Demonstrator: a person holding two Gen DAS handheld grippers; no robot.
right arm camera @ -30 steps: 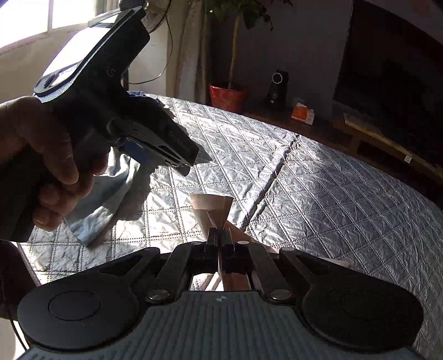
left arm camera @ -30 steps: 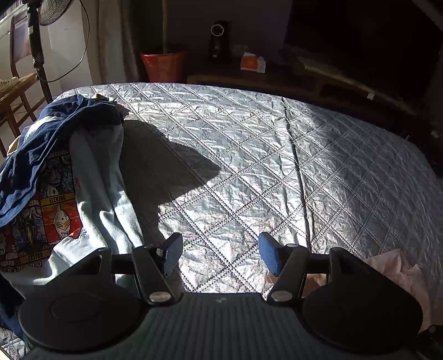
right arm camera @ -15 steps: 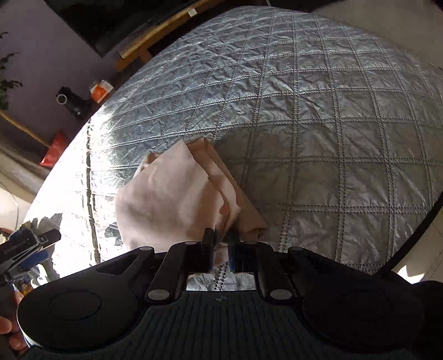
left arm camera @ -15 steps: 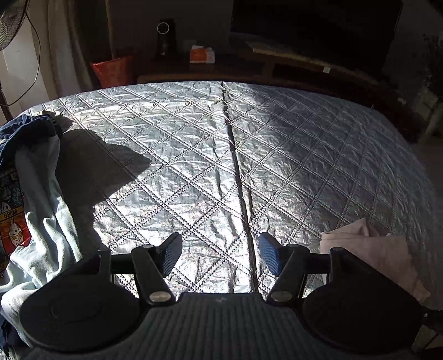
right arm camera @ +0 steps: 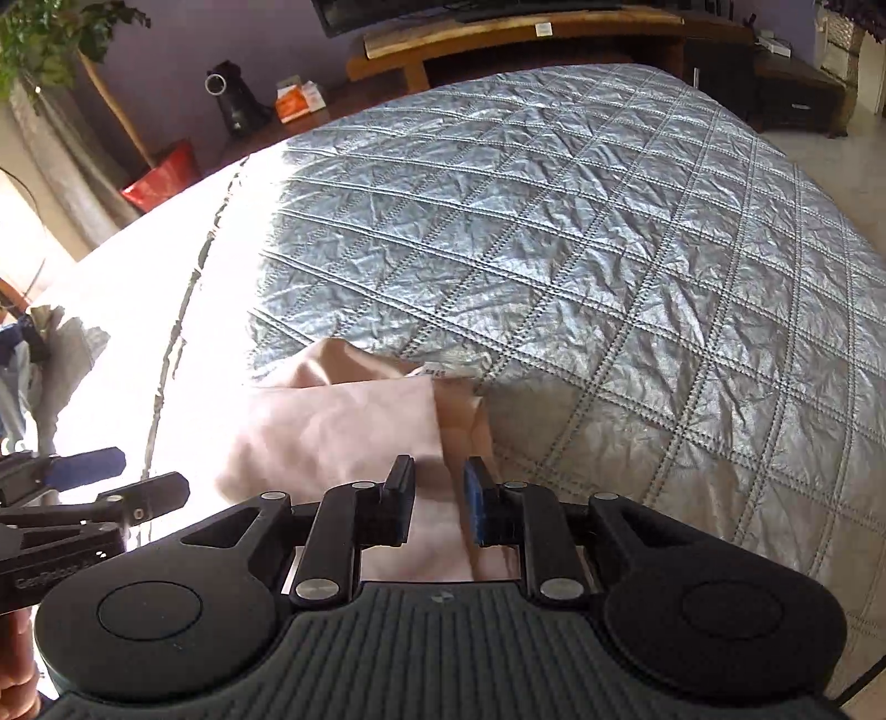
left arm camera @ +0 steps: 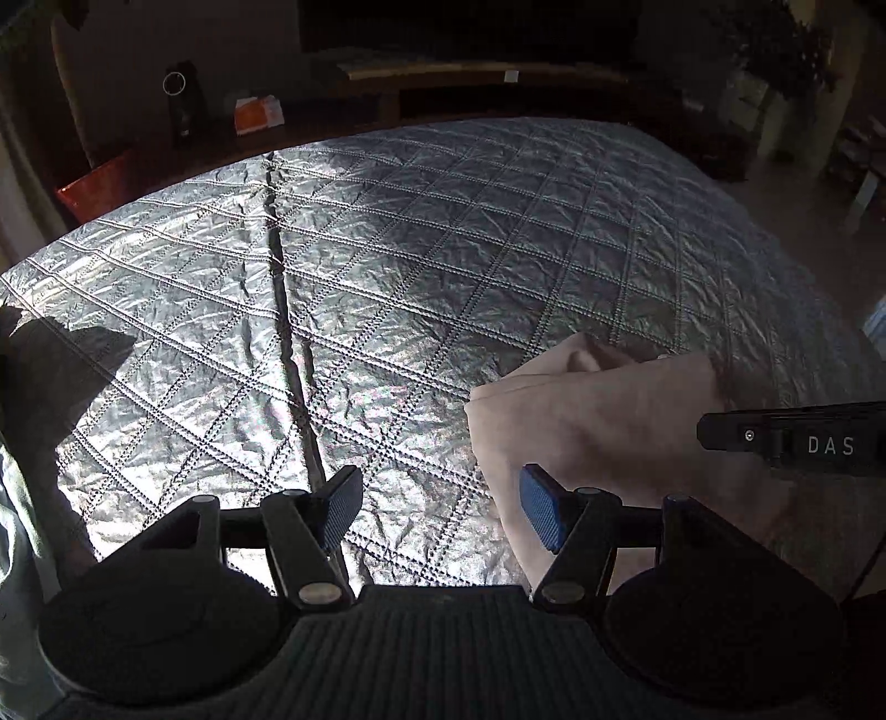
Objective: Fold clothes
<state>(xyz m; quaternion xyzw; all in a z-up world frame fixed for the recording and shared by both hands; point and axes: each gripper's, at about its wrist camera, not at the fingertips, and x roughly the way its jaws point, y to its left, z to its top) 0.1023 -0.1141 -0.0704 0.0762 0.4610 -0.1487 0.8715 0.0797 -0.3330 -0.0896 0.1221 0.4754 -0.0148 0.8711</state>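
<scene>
A folded pale pink garment lies on the silver quilted bedspread near its front edge. My right gripper hovers just over the garment's near end. Its jaws are opening, the cloth lies under the gap, and the pads do not press on it. In the left wrist view the same pink garment sits at the right, just past the right blue pad. My left gripper is open over bare quilt with nothing between its fingers. The left gripper also shows at the left of the right wrist view.
A heap of other clothes lies at the bed's far left. Beyond the bed stand a red pot, a black device, an orange box and a wooden bench. A hand grips the left tool.
Both views swung right across the bed, and the clothes heap slid out of the left view. The right gripper, shut on the pink garment, laid it down and parted its jaws.
</scene>
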